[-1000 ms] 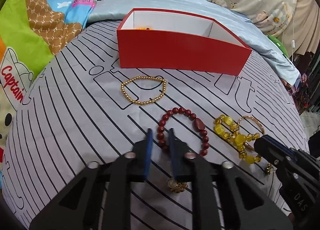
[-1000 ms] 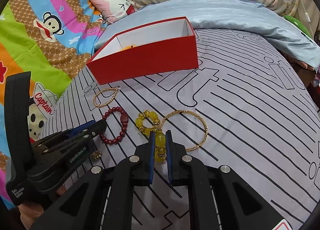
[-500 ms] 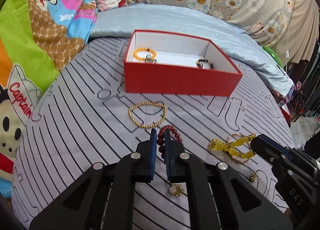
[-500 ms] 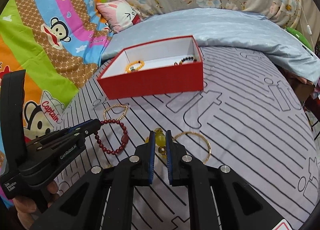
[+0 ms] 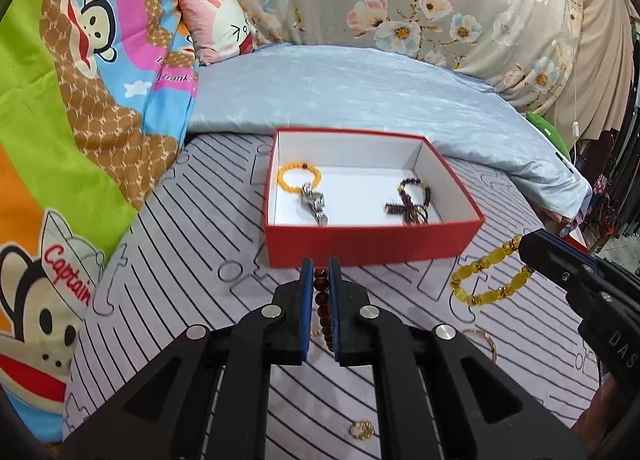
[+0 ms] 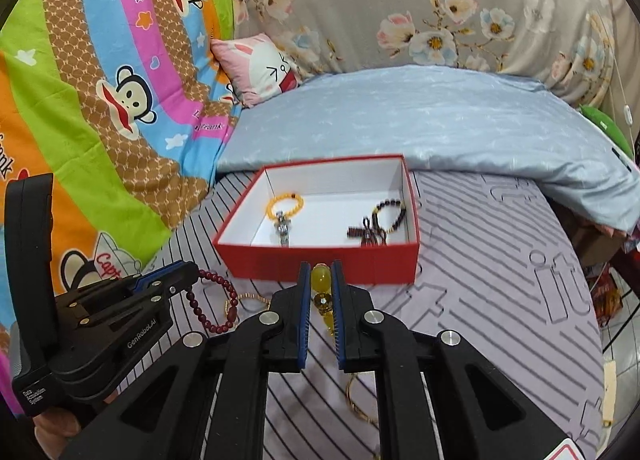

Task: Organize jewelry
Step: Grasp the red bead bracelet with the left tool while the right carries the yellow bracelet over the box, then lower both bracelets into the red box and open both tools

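My left gripper (image 5: 319, 266) is shut on the dark red bead bracelet (image 5: 323, 308), lifted just in front of the open red box (image 5: 372, 248). The bracelet also hangs from it in the right wrist view (image 6: 218, 302). My right gripper (image 6: 321, 270) is shut on the yellow bead bracelet (image 6: 321, 278), held above the bed before the box (image 6: 320, 262); it dangles in the left wrist view (image 5: 486, 274). The box holds an orange bead bracelet (image 5: 299, 176), a silver piece (image 5: 314, 203) and a dark bead bracelet (image 5: 412, 199).
A gold bangle (image 5: 486, 342), a small gold flower piece (image 5: 362, 428) and a gold bead bracelet (image 6: 250, 300) lie on the striped sheet (image 5: 192, 244). A blue quilt (image 5: 360, 87) and pillows lie behind the box.
Both grippers have lifted their bracelets off the sheet and moved toward the red box. The box inside is now in view.
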The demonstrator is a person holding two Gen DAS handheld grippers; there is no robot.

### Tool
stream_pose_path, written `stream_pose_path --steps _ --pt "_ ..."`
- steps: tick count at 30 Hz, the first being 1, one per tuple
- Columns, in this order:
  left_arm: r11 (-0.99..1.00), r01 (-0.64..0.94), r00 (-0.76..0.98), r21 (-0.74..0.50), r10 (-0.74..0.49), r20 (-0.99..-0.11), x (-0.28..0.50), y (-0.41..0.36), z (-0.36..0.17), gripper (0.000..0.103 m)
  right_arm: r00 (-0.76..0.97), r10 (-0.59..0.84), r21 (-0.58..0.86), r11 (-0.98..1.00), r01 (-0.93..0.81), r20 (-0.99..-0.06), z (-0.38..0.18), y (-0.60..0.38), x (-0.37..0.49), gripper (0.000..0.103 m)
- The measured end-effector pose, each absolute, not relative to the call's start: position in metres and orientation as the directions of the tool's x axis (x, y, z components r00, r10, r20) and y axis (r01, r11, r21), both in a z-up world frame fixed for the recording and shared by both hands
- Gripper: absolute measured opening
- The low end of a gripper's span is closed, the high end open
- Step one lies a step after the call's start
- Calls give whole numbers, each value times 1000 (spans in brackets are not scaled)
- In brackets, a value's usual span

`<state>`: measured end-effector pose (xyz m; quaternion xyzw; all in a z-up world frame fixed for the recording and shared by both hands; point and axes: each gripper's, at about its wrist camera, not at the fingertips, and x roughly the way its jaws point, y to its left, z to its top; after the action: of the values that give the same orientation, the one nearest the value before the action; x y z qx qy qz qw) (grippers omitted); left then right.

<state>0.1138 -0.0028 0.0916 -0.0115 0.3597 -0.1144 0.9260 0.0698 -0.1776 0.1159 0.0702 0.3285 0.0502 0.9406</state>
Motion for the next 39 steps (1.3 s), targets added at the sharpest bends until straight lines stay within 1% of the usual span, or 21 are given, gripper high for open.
stream_pose_path --steps 8,17,26,39 --pt "977 199 762 -75 -202 -615 144 -8 119 7 803 146 159 985 -65 -578 139 -176 107 10" --pt "979 194 781 -69 -196 -593 184 -13 133 8 807 155 176 982 -64 -570 151 -179 154 10" --pt "979 192 773 -73 -197 -603 219 -23 124 8 794 139 159 986 -53 -592 133 -182 196 10" --pt "984 172 738 -53 -164 -655 257 -33 85 8 753 129 155 987 -36 -645 93 -183 242 10"
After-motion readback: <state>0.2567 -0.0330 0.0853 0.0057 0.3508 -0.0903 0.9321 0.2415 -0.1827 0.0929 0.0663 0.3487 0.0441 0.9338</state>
